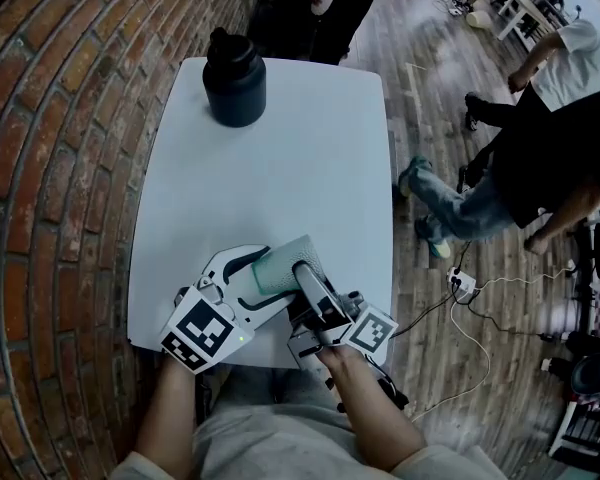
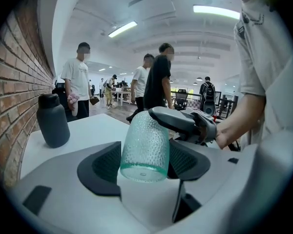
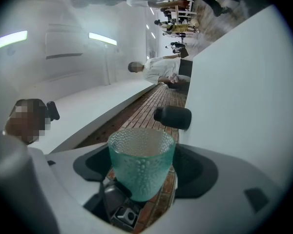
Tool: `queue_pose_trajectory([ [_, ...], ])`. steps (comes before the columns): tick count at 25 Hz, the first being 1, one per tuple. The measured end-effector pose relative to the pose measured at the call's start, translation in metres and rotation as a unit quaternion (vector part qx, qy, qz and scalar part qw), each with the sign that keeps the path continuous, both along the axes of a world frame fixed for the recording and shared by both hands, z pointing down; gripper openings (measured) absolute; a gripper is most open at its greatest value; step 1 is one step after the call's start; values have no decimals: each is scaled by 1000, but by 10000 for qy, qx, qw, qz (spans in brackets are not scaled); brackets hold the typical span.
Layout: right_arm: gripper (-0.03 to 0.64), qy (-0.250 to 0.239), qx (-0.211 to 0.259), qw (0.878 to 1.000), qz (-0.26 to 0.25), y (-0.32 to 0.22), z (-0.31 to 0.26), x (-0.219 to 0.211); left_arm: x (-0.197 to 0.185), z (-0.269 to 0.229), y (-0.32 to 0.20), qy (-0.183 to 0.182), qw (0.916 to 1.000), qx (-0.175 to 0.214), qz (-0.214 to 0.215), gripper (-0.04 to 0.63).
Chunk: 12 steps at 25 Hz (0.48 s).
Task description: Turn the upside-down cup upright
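- Hovering just off the worktop [image 1: 310,158] near its front edge, caught between both tools: cup [image 1: 283,266], tipped roughly onto its side, neither mouth-down nor upright.
- Left hand-held gripper [image 2: 145,162]: spread wide, pads seemingly pressed to the glass on either flank, base end turned toward this gripper's own camera, long axis running away along the jaws.
- Right hand-held gripper [image 3: 142,165]: reaching in from the opposite side, closed crosswise on the cup's body with a pad on each flank, open mouth off to one side of the jaws and tapered base to the other.
- Deciding relation: long axis in line with the left tool, square across the right one.
- Judging from that, best finished by rolling the right wrist to swing the mouth toward the ceiling, rather than by tipping the left tool skyward.
- Equally near, both apparently gripping; probably calling for one to let go before the turn, to avoid twisting the glass between two holds.
- Bare worktop directly beneath for setting down; dark bottle [image 1: 234,86] well apart at the far end, no obstacle.
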State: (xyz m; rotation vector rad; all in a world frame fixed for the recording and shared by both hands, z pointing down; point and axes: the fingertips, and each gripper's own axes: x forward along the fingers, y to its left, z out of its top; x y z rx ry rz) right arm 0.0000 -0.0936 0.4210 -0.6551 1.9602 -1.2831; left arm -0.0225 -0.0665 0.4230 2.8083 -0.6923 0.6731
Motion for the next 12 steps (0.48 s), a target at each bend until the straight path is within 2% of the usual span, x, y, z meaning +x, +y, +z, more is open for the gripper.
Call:
queue_pose_trajectory([
  [12,373,168,118,9998,72,0,2,-1,0,4,1,-68,9999,-91,29,308],
])
